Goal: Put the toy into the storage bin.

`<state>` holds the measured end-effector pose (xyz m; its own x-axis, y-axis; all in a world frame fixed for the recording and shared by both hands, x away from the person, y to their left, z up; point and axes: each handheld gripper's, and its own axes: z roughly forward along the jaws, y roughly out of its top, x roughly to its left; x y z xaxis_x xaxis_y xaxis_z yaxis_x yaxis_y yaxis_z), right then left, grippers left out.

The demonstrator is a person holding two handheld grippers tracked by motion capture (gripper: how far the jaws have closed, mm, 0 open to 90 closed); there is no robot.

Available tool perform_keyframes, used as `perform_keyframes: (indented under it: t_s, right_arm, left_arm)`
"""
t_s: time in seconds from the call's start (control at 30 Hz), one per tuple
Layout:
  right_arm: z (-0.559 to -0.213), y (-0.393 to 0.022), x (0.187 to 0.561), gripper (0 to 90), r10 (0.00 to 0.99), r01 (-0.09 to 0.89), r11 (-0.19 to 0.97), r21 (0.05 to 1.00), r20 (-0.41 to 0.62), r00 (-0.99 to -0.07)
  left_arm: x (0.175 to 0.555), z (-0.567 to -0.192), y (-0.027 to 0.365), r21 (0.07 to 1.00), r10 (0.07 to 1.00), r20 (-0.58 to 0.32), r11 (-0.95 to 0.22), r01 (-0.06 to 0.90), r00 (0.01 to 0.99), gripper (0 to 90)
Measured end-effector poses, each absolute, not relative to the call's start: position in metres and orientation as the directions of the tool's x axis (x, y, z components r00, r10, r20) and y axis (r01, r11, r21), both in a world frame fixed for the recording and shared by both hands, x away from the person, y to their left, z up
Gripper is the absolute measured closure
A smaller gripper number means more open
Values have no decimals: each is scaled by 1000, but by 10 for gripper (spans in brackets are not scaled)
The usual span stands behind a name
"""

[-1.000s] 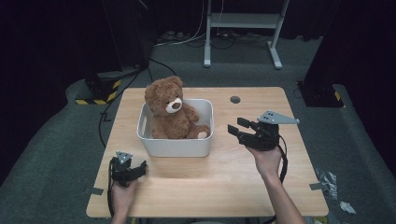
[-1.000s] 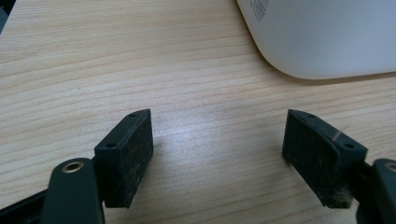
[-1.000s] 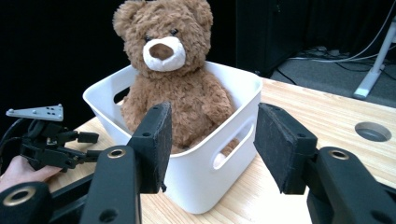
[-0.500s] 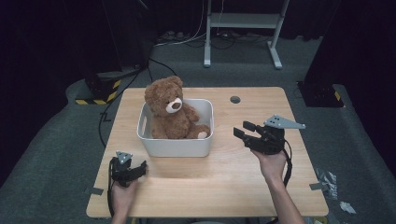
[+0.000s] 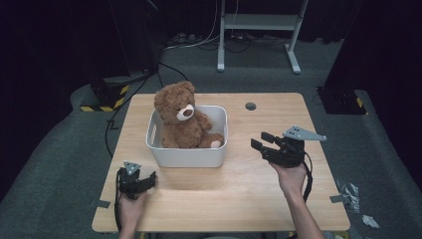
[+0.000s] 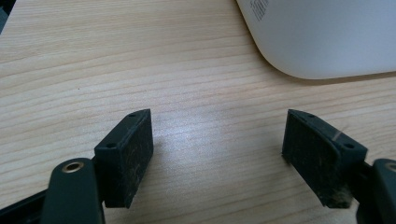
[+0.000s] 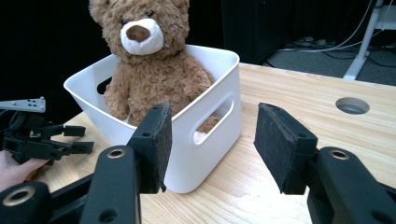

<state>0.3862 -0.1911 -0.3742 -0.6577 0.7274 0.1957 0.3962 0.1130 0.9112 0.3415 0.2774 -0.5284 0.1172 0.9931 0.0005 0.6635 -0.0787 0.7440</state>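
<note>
A brown teddy bear (image 5: 181, 119) sits upright in a white bin (image 5: 189, 157) at the middle left of the wooden table (image 5: 239, 199). My right gripper (image 5: 261, 140) hovers to the right of the bin, jaws open and empty, pointing at it. In the right gripper view the bear (image 7: 149, 70) and the bin (image 7: 205, 140) with its handle slot lie just beyond my right gripper (image 7: 212, 135). My left gripper (image 5: 147, 180) rests low near the front left, open and empty. In the left gripper view my left gripper (image 6: 217, 135) frames bare wood, with the bin's corner (image 6: 327, 42) ahead to the right.
A round cable hole (image 5: 251, 106) is set in the table's far right part. Dark floor with cables, a yellow-black striped block (image 5: 102, 102) and a white stand's legs (image 5: 259, 30) lie beyond the far edge. Scraps of litter (image 5: 348, 191) lie on the floor at right.
My right gripper has drifted slightly right and toward the near edge, away from the bin. The left gripper, bear and bin have stayed put.
</note>
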Motion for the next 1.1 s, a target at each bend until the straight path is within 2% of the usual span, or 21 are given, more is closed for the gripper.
perform_keyframes:
  t_s: [0.73,1.1]
  right_arm:
    - [-397,-195,394,463,793,425,160,891,140,-593]
    - [-411,-198,398,463,804,458,147,877,164,-572]
  left_arm:
    - [341,-528,277,744,993,1,-79,663,117,245]
    - [341,-528,277,744,993,1,-79,664,117,245]
